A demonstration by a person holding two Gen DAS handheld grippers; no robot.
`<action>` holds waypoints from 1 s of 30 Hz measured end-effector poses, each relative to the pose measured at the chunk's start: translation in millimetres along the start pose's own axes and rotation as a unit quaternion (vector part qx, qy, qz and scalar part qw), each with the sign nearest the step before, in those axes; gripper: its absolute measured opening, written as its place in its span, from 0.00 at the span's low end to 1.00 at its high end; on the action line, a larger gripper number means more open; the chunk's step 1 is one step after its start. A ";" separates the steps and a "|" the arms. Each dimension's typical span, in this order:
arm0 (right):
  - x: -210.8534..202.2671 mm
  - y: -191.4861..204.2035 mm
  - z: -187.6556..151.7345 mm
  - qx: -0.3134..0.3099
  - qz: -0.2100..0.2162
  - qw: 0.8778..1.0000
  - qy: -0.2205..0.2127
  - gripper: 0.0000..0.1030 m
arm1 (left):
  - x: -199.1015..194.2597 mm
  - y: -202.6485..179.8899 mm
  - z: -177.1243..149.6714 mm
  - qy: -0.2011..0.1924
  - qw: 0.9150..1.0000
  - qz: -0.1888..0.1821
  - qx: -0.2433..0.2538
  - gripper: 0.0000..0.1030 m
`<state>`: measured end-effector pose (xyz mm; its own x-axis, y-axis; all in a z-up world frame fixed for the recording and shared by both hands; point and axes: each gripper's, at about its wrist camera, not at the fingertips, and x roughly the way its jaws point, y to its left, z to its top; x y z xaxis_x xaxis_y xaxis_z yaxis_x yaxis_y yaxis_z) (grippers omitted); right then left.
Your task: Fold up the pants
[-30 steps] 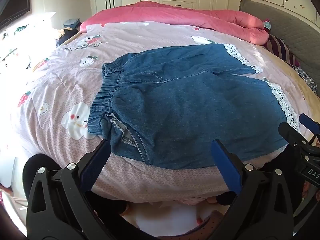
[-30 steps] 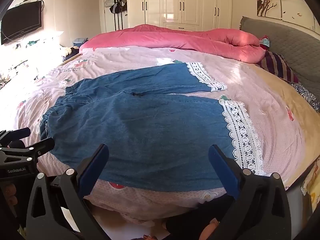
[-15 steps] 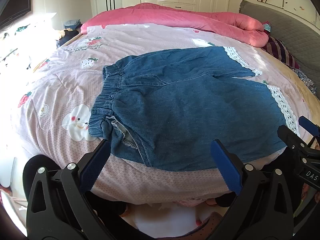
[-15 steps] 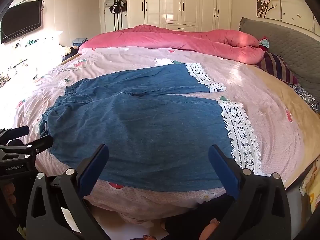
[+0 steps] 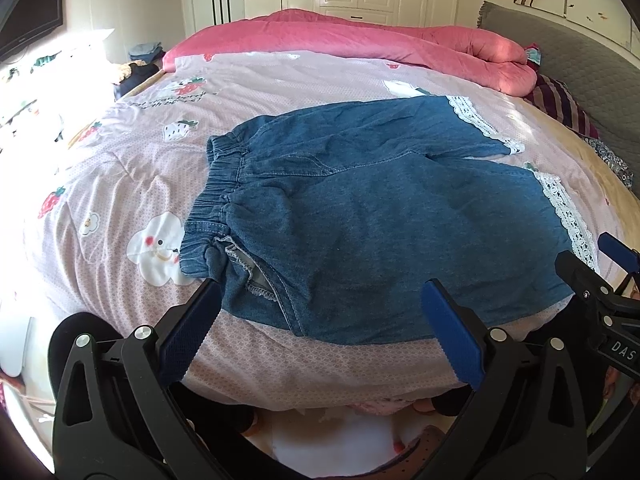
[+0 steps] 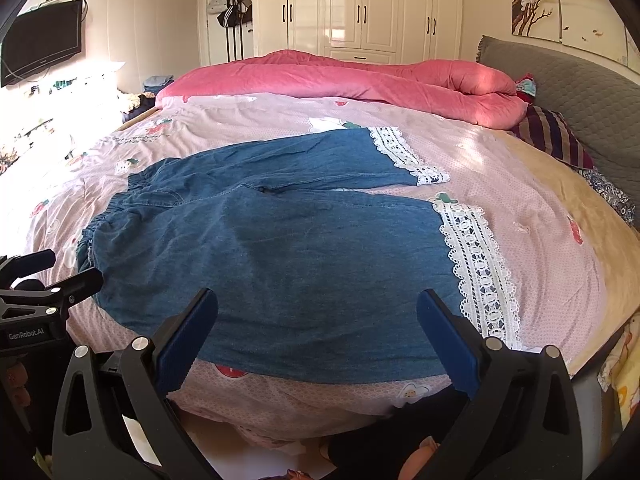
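Blue denim pants (image 5: 380, 220) with white lace hems (image 6: 476, 256) lie flat on the pink patterned bed cover (image 5: 120, 168), waistband (image 5: 216, 188) to the left, legs to the right. They also show in the right wrist view (image 6: 300, 256). My left gripper (image 5: 320, 316) is open and empty, just short of the near edge of the pants by the waistband end. My right gripper (image 6: 318, 320) is open and empty, over the near edge of the near leg. Each gripper shows at the edge of the other's view.
A rolled pink quilt (image 6: 360, 76) lies across the far side of the bed. A grey headboard (image 6: 580, 92) and a striped pillow (image 6: 556, 136) are at the right. White wardrobes (image 6: 360, 4) stand behind. A TV (image 6: 44, 52) hangs at left.
Both views have shifted slightly, so the pants sit a little lower and nearer in frame. The pants have not moved and both grippers stay open.
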<state>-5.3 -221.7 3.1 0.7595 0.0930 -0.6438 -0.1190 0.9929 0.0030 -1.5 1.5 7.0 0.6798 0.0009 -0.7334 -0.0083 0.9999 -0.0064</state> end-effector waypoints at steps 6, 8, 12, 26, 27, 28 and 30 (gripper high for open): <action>-0.1 4.2 1.5 -0.004 0.001 1.000 0.001 0.96 | -0.2 -0.9 1.5 -0.001 1.000 0.003 0.003 0.91; -0.8 6.6 2.2 -0.006 0.002 1.000 -0.001 0.96 | -0.8 -1.5 1.7 -0.001 1.000 0.002 0.004 0.91; -1.1 8.2 2.8 -0.008 0.002 1.000 -0.001 0.96 | -0.9 -0.7 1.2 -0.003 1.000 0.002 0.003 0.91; -0.2 8.9 2.4 -0.008 0.002 1.000 0.001 0.96 | -1.2 1.6 2.0 -0.003 1.000 0.003 -0.001 0.91; 0.3 8.9 2.2 -0.008 0.001 1.000 0.001 0.96 | -0.8 2.2 2.0 -0.002 1.000 0.004 -0.002 0.91; 0.4 8.9 1.9 -0.008 0.000 1.000 0.001 0.96 | 0.1 2.2 1.7 -0.001 1.000 0.004 -0.002 0.91; 0.8 8.5 1.5 -0.007 0.001 1.000 0.001 0.96 | 1.3 2.4 1.9 0.000 1.000 0.003 -0.001 0.91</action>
<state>-4.8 -213.1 3.8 0.7576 0.0945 -0.6458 -0.1296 0.9915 -0.0070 0.8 3.9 7.3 0.6802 0.0076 -0.7330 -0.0150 0.9999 -0.0035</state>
